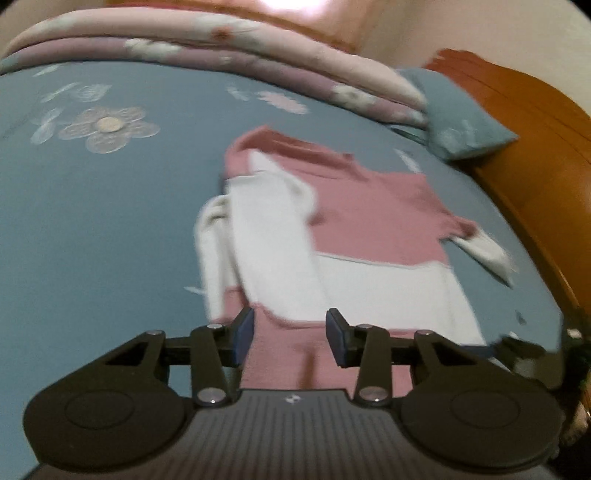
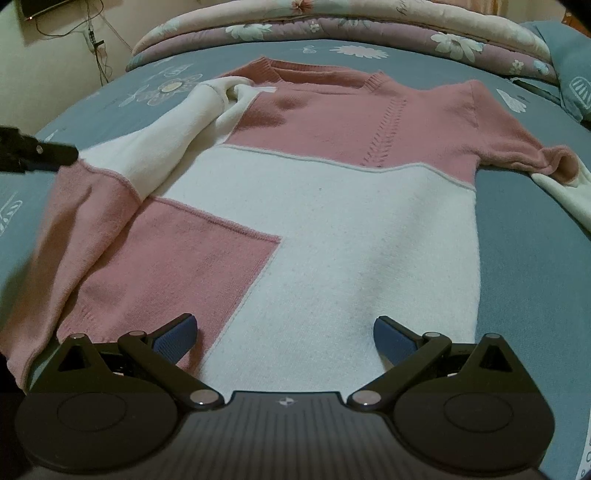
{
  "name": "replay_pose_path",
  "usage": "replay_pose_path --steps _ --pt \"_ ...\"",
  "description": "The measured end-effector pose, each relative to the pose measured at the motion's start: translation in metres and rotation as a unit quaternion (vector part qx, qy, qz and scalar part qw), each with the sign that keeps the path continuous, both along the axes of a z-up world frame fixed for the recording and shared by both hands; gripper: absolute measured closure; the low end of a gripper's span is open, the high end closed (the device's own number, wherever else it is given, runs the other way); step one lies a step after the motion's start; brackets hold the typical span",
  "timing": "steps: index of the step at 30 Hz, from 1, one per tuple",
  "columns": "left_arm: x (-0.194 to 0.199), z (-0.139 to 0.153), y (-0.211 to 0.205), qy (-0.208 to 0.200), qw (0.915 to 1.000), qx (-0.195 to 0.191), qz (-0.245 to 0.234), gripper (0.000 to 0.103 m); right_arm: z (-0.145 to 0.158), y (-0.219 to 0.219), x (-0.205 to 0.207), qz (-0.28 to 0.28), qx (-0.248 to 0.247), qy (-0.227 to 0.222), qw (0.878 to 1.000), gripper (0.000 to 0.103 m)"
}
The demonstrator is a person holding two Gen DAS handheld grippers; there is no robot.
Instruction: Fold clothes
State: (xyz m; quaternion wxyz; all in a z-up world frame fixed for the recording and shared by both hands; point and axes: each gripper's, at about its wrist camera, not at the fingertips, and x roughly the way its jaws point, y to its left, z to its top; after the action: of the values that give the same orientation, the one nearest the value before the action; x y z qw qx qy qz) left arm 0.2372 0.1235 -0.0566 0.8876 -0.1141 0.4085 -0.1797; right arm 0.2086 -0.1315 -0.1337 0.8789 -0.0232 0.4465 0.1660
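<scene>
Left claw (image 1: 290, 334) released, jaws apart over pink fabric near the hem, nothing pinched. Right claw (image 2: 284, 334) spread wide, hovering above the lower hem, empty too. Step, as judged: one sleeve (image 2: 122, 184) already laid along that side of the body; other sleeve (image 2: 546, 173) still out to the side. Next probably calls for a pinch at that cuff and a carry inward across the chest. Sweater (image 2: 332, 221): pink and white knit blocks, ribbed neck, flat, front up, mid bed (image 2: 524, 240). Blue floral sheet beneath, folded quilt (image 2: 332, 26) behind the collar.
</scene>
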Motion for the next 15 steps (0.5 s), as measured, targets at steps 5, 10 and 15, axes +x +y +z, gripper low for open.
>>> replay_pose_path --steps 5,10,15 --pt "0.001 -0.004 -0.012 0.004 0.9995 0.006 -0.032 0.063 0.000 0.003 -0.002 0.003 -0.011 -0.004 1.000 0.000" --pt "-0.006 -0.017 -0.009 0.018 0.9982 0.054 -0.016 0.063 0.000 0.001 -0.002 0.005 -0.007 -0.004 1.000 0.000" --pt "-0.015 -0.013 -0.011 -0.002 0.9989 0.035 -0.029 0.069 -0.001 0.004 -0.003 0.006 -0.015 -0.007 1.000 0.000"
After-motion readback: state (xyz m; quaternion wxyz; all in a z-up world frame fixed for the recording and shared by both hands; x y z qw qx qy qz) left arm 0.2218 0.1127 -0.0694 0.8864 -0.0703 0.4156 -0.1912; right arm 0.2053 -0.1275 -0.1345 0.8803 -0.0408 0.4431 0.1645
